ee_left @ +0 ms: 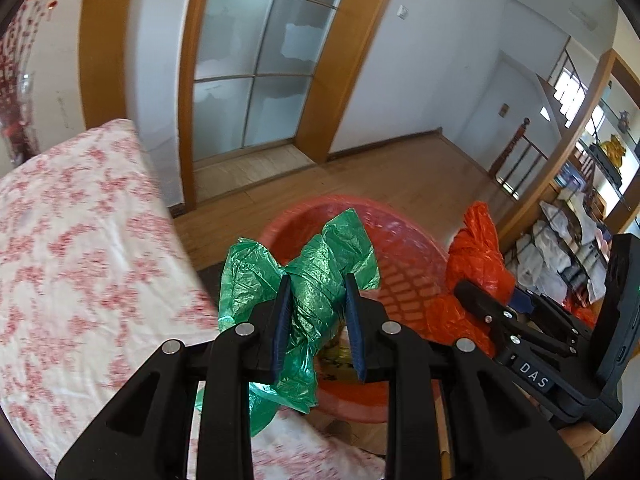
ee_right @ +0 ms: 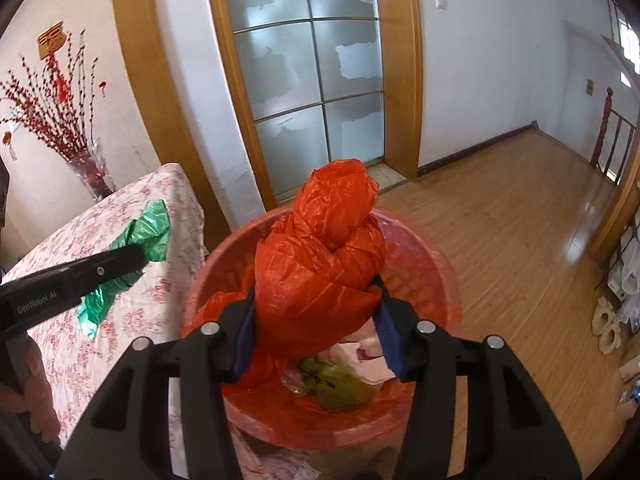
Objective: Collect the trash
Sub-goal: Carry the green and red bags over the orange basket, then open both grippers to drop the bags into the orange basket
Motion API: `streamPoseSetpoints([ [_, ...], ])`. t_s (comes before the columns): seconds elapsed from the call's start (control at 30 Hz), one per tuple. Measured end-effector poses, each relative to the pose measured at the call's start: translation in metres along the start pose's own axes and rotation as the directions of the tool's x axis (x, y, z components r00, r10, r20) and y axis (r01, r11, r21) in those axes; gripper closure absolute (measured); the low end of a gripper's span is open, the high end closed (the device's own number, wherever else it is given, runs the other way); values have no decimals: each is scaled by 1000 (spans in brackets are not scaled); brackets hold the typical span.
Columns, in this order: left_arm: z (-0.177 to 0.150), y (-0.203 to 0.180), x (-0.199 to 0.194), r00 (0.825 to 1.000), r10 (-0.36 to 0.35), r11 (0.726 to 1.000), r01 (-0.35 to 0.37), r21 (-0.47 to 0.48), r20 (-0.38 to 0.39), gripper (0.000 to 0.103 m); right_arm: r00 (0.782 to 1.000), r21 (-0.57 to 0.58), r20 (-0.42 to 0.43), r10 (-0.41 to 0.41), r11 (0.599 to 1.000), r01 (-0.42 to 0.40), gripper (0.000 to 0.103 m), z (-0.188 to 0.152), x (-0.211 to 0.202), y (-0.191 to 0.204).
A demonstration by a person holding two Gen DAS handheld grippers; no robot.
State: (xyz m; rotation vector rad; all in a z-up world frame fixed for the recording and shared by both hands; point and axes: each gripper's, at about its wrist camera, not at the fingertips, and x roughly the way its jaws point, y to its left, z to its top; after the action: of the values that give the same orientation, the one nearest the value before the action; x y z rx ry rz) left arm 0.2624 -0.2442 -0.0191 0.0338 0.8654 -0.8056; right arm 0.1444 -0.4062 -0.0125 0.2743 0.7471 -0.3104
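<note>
My left gripper is shut on a crumpled green plastic bag, held just above the near rim of a red plastic bin. My right gripper is shut on a bunched orange plastic bag above the same red bin. Inside the bin lie a greenish lump and white paper scraps. In the left wrist view the orange bag and the right gripper's body show at right. The green bag shows at left in the right wrist view.
A table with a pink-flowered cloth stands left of the bin. Behind are a frosted-glass door in a wooden frame and a wooden floor. A vase of red branches stands on the table's far corner. Shelves with clutter line the right.
</note>
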Motion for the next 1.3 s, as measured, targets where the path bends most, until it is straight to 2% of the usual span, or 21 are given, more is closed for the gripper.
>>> streamPoseSetpoints([
  [0.27,-1,-17,25,998,-43,999,43,-5,-41,77,1000,51,-5,31,998,-30,51,2,13,-26],
  [0.37,-2,-17,31,997,-51,999,51,-15,-55,72,999,64,-4,40,997,-40,48,3,17,-31],
  [0.5,-4,-13,33,997,-32,999,30,-23,-65,60,999,74,-7,43,996,-42,42,0,20,-36],
  [0.67,-5,-3,29,998,1,999,-4,-39,-67,59,999,75,-6,33,997,-32,34,-3,19,-35],
  [0.8,-6,14,10,998,43,997,-45,-55,-46,56,1000,64,15,17,998,-18,30,-1,11,-30],
  [1.07,-14,35,-52,990,134,989,-132,-72,32,47,996,53,85,16,998,-21,13,4,-30,-3],
  [1.17,-21,38,-79,980,187,981,-183,-67,68,41,993,33,117,15,999,-19,7,0,-52,11],
  [1.3,-37,40,-114,955,275,961,-269,-66,111,30,987,-2,158,-34,999,35,4,-8,-83,32],
])
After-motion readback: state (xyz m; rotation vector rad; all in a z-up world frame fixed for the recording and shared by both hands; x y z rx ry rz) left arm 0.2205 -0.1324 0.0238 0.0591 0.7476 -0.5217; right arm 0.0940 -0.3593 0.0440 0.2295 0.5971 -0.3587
